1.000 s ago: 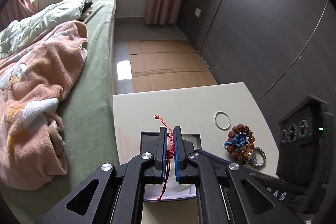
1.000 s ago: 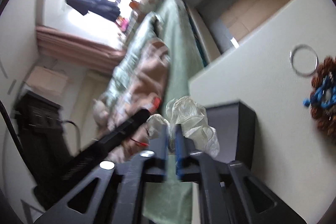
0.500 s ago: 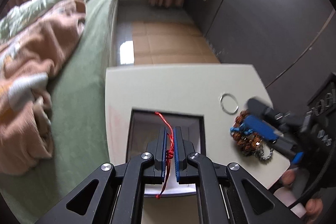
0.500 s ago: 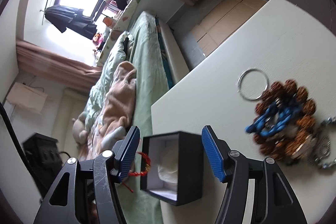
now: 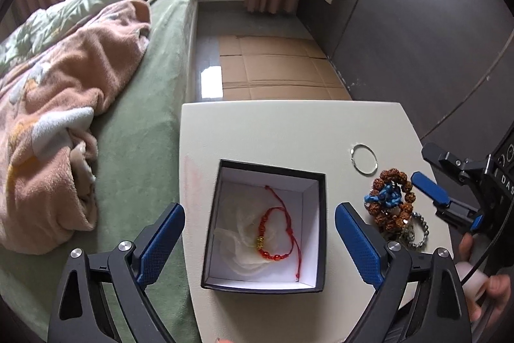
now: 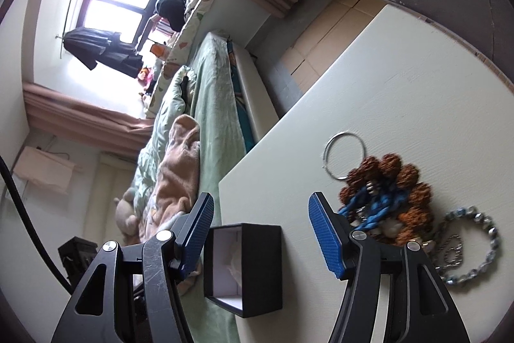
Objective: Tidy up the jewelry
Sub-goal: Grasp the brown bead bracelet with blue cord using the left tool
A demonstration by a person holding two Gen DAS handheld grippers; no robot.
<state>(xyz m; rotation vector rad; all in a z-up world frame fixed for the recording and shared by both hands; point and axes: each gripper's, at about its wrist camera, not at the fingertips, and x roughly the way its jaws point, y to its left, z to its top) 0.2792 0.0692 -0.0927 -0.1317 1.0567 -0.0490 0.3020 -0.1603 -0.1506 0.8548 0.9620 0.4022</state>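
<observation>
A red cord bracelet [image 5: 278, 235] lies inside an open black box [image 5: 316, 233] with a white lining, on white tissue [image 5: 244, 241]. My left gripper [image 5: 258, 241] is open and empty above the box. On the white table [image 5: 273, 130] to the right lie a silver ring [image 5: 363, 158], a brown bead bracelet [image 5: 392, 200] with a blue cord, and a silver chain bracelet [image 5: 417, 230]. My right gripper [image 6: 260, 225] is open and empty, close to the bead bracelet [image 6: 385, 188] and the box [image 6: 257, 266]; it also shows in the left wrist view [image 5: 449, 192].
A bed [image 5: 96, 85] with a green sheet and a pink blanket runs along the table's left edge. Cardboard sheets [image 5: 273, 69] cover the floor beyond the table. A dark wardrobe wall [image 5: 417, 21] stands on the right.
My left gripper has opened and the red bracelet has dropped into the box. My right gripper has stayed open and moved nearer the bead bracelet.
</observation>
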